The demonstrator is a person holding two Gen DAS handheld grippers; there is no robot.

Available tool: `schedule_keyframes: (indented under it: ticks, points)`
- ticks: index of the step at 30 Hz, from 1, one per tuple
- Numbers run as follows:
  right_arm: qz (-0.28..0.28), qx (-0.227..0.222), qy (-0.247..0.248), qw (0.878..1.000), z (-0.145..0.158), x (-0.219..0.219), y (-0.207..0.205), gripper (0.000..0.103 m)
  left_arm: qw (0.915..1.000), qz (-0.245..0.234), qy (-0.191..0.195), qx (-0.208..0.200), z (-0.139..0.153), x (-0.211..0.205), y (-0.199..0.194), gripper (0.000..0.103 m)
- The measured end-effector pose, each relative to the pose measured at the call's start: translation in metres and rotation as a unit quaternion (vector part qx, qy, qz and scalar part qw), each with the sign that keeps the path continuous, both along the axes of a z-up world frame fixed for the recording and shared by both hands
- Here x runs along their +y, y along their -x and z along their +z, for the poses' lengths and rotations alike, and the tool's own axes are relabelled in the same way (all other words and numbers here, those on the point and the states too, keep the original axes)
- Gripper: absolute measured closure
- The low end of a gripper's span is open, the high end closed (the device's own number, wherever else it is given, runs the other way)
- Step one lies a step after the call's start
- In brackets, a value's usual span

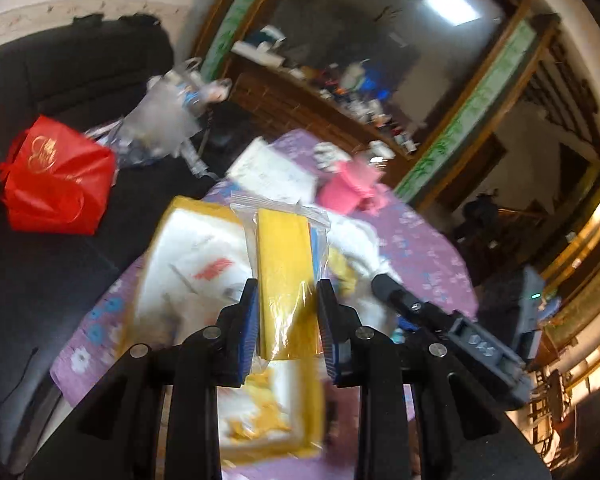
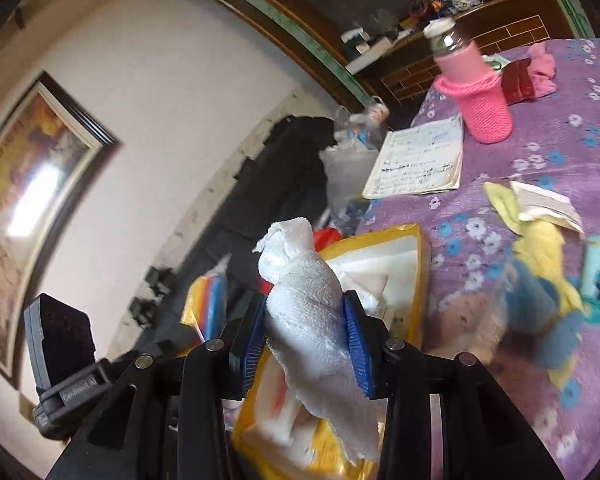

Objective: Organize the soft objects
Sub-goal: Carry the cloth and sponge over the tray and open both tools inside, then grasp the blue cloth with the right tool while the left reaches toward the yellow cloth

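Left gripper [image 1: 287, 312] pinches a bagged yellow cloth [image 1: 286, 276], held above the yellow tray [image 1: 180, 216] at the table's [image 1: 420, 240] left edge. Right gripper [image 2: 306, 336] is clamped on a rolled white towel [image 2: 304, 300] over the same tray. Towel: nubby terry, light, limp, likely to unroll, so grip mid-roll. Your bag film looks glossy and slippery; squeeze through to the folded cloth, not the loose plastic

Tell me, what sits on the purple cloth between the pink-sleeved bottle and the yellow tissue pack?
An open notebook lies between bottle and tissue pack, seen in the right wrist view.
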State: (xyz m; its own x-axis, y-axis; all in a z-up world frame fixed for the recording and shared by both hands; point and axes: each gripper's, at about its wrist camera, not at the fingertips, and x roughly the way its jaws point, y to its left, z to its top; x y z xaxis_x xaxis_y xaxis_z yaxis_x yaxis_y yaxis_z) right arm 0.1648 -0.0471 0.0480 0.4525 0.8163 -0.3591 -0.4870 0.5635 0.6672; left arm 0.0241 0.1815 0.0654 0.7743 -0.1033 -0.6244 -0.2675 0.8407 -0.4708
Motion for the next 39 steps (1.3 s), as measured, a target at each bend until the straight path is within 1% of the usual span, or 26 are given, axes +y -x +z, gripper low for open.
schedule_keyframes:
  ticks: [3,5,7,8,10,12,13,14,15,16,17,18,19,20,21,22,23,26,29,31,34,35,36,38,39]
  points:
    - [-0.009,-0.009,0.038,0.999,-0.004,0.023,-0.027,0.065,0.9996,0.006,0.012,0.026,-0.025,0.02,-0.018,0.078]
    - [-0.008,0.003,0.044,0.999,-0.016,0.033,-0.045,0.065,0.9991,0.008,0.018,0.038,-0.039,0.028,-0.029,0.078]
    - [0.002,0.012,0.041,0.999,-0.026,0.041,-0.051,0.065,0.9985,0.01,0.021,0.051,-0.051,0.033,-0.037,0.078]
    - [0.006,0.01,0.051,0.999,-0.028,0.049,-0.051,0.064,0.9982,0.009,0.022,0.056,-0.055,0.036,-0.041,0.078]
    - [0.003,-0.012,0.081,0.997,-0.029,0.061,-0.05,0.061,0.9973,0.002,0.023,0.07,-0.066,0.037,-0.051,0.078]
    - [-0.011,-0.022,0.099,0.995,-0.031,0.063,-0.044,0.06,0.996,-0.008,0.021,0.087,-0.076,0.037,-0.06,0.077]
    - [-0.013,-0.02,0.1,0.995,-0.032,0.066,-0.043,0.054,0.9958,-0.016,0.021,0.088,-0.08,0.036,-0.062,0.075]
    - [-0.008,-0.014,0.1,0.995,-0.035,0.07,-0.041,0.045,0.9957,-0.02,0.019,0.089,-0.082,0.036,-0.062,0.074]
    - [-0.001,-0.009,0.1,0.995,-0.038,0.072,-0.038,0.042,0.9951,-0.022,0.013,0.095,-0.085,0.037,-0.062,0.072]
    - [0.006,-0.007,0.097,0.995,-0.038,0.074,-0.035,0.039,0.9947,-0.023,0.009,0.1,-0.085,0.037,-0.062,0.067]
    - [0.008,-0.009,0.094,0.995,-0.036,0.076,-0.034,0.039,0.9945,-0.023,0.006,0.102,-0.085,0.037,-0.061,0.064]
    - [0.005,-0.013,0.091,0.996,-0.034,0.074,-0.031,0.038,0.9948,-0.021,0.001,0.1,-0.082,0.038,-0.056,0.057]
    - [0.0,-0.017,0.087,0.996,-0.033,0.073,-0.032,0.036,0.995,-0.018,-0.004,0.098,-0.08,0.039,-0.055,0.054]
    - [-0.006,-0.022,0.08,0.997,-0.03,0.071,-0.03,0.033,0.9954,-0.015,-0.013,0.094,-0.076,0.039,-0.051,0.053]
    - [-0.014,-0.028,0.073,0.997,-0.028,0.068,-0.028,0.032,0.996,-0.009,-0.026,0.085,-0.069,0.038,-0.043,0.051]
    - [-0.022,-0.036,0.066,0.997,-0.026,0.065,-0.026,0.031,0.9963,-0.003,-0.034,0.079,-0.066,0.04,-0.041,0.047]
    - [-0.028,-0.052,0.061,0.996,-0.022,0.062,-0.021,0.03,0.9966,0.005,-0.041,0.072,-0.062,0.04,-0.036,0.045]
    - [-0.042,-0.112,0.047,0.992,-0.007,0.056,-0.003,0.031,0.9973,0.025,-0.051,0.047,-0.049,0.038,-0.018,0.045]
    - [-0.038,-0.135,0.041,0.989,-0.003,0.051,0.006,0.031,0.9977,0.033,-0.053,0.027,-0.04,0.027,0.002,0.045]
    - [-0.047,-0.134,0.042,0.989,0.001,0.044,0.007,0.032,0.9984,0.032,-0.043,0.015,-0.037,0.013,0.015,0.045]
    - [-0.054,-0.114,0.01,0.992,0.004,0.007,0.015,0.032,0.9993,0.012,-0.035,0.005,-0.037,-0.015,0.031,0.045]
    - [-0.049,-0.103,-0.002,0.993,0.001,-0.007,0.02,0.031,0.9993,0.006,-0.037,0.002,-0.038,-0.026,0.037,0.045]
    - [-0.042,-0.082,-0.011,0.996,-0.005,-0.025,0.024,0.031,0.9992,0.002,-0.04,0.001,-0.038,-0.035,0.04,0.044]
    - [-0.039,-0.052,-0.004,0.998,-0.017,-0.052,0.021,0.031,0.9991,-0.006,-0.041,0.004,-0.041,-0.054,0.043,0.044]
    - [-0.041,-0.035,0.012,0.998,-0.024,-0.065,0.023,0.031,0.9992,-0.012,-0.038,0.005,-0.042,-0.061,0.042,0.044]
